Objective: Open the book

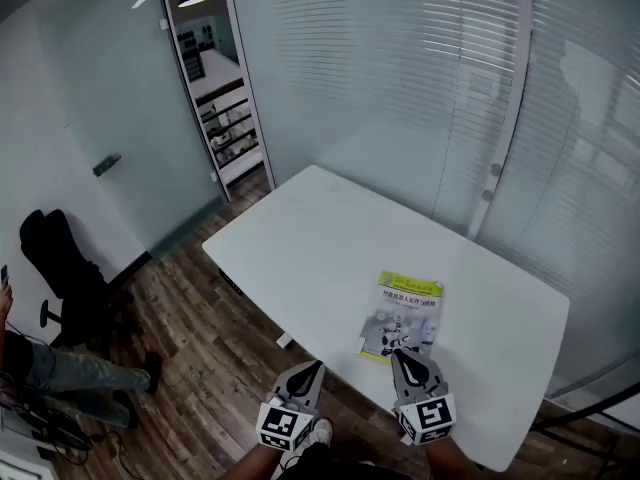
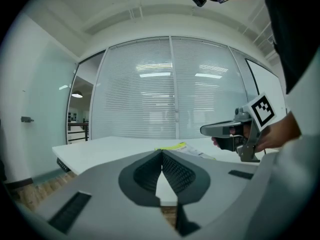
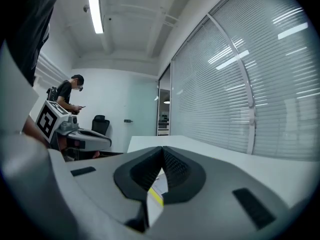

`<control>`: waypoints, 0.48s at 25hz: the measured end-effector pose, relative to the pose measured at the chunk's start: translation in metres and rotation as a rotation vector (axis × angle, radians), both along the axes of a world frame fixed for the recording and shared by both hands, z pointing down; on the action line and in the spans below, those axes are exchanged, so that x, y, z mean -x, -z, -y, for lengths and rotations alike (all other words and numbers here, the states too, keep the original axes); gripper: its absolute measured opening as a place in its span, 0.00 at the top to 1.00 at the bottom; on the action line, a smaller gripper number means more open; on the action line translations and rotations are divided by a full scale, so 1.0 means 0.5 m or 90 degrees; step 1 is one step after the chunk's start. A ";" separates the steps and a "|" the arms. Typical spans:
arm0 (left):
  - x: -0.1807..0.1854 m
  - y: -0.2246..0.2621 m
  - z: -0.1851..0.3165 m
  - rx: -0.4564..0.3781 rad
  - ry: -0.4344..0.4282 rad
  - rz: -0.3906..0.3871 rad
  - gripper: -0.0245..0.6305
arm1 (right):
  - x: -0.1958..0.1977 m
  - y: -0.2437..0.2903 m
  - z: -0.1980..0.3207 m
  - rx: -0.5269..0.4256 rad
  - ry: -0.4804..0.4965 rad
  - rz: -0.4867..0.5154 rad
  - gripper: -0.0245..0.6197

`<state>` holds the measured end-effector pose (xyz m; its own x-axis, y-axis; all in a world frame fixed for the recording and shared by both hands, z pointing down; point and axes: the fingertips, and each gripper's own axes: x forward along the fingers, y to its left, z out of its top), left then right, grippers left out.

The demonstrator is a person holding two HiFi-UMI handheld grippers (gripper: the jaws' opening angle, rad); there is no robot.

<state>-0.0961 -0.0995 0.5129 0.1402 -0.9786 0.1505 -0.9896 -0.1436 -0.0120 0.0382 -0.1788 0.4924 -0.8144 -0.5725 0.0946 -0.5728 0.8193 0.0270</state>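
A closed book point(image 1: 401, 315) with a yellow-green and white cover lies flat on the white table point(image 1: 330, 258), near its front edge. My right gripper point(image 1: 409, 354) hovers over the book's near edge, its jaws shut on nothing. My left gripper point(image 1: 314, 366) is shut too and hangs off the table's front edge, left of the book. In the left gripper view the book point(image 2: 176, 146) lies ahead on the tabletop, with the right gripper point(image 2: 202, 130) to its right. The right gripper view looks down past its shut tips point(image 3: 162, 148) onto the cover point(image 3: 159, 184).
Glass walls with blinds point(image 1: 430, 88) run behind the table. A black office chair point(image 1: 62, 268) and a seated person's legs point(image 1: 80, 370) are at the left on the wood floor point(image 1: 200, 368). A glass door point(image 1: 130, 118) stands at the back left.
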 end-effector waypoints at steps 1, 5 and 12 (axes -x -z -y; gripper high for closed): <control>0.009 0.001 0.016 0.001 -0.013 0.004 0.95 | 0.005 -0.003 0.011 0.003 -0.011 -0.001 0.95; 0.046 0.017 0.074 -0.010 -0.065 0.013 0.95 | 0.021 -0.009 0.047 0.011 -0.061 -0.008 0.95; 0.090 0.026 0.126 -0.014 -0.150 0.020 0.95 | 0.032 -0.027 0.090 0.025 -0.149 -0.023 0.95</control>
